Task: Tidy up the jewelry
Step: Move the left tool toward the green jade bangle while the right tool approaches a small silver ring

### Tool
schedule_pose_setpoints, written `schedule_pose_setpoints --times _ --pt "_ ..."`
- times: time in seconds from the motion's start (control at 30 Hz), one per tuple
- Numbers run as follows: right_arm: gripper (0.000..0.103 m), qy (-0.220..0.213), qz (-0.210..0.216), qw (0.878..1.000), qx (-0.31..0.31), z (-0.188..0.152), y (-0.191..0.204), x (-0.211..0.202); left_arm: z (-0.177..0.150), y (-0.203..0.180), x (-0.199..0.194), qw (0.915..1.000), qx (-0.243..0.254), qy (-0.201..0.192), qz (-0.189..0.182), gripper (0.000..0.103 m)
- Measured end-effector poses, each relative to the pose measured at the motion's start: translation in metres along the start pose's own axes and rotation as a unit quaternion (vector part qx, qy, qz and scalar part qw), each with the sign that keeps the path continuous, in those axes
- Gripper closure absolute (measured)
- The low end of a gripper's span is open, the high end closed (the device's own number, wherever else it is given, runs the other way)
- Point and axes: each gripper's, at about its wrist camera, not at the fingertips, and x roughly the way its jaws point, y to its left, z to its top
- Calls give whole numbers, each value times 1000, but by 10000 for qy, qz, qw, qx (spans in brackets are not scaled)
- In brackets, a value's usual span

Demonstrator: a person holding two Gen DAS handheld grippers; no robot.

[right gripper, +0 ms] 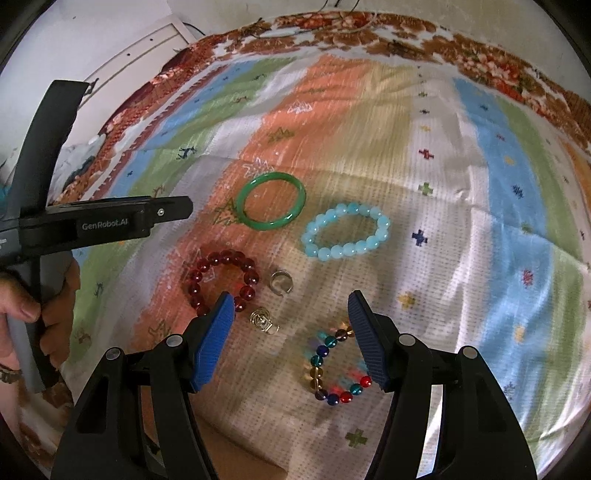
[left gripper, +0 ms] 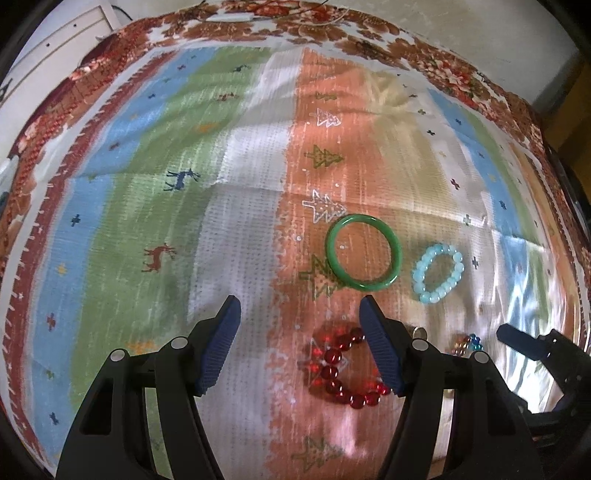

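Note:
A green bangle (left gripper: 364, 252) (right gripper: 272, 201) and a pale blue bead bracelet (left gripper: 438, 272) (right gripper: 346, 230) lie on the striped cloth. A red bead bracelet (left gripper: 341, 369) (right gripper: 221, 280) lies under my open left gripper (left gripper: 300, 308), partly behind its right finger. A multicolour bead bracelet (right gripper: 334, 365) (left gripper: 466, 343) lies under my open right gripper (right gripper: 290, 302), beside its right finger. A silver ring (right gripper: 280, 282) and a gold ring (right gripper: 263, 321) lie between the bracelets. Both grippers are empty and hover above the cloth.
The striped cloth (left gripper: 240, 177) lies on a floral bedspread (right gripper: 332, 26). A white cabinet (left gripper: 55, 51) stands at the far left. The left gripper's body and the hand holding it (right gripper: 92, 221) fill the left of the right wrist view.

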Motion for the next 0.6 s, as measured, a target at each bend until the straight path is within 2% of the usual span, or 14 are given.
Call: schedule_pose_setpoints --times 0.6 --pt "39 436 80 9990 -72 13 2 39 26 -9 36 9998 65 120 -115 37"
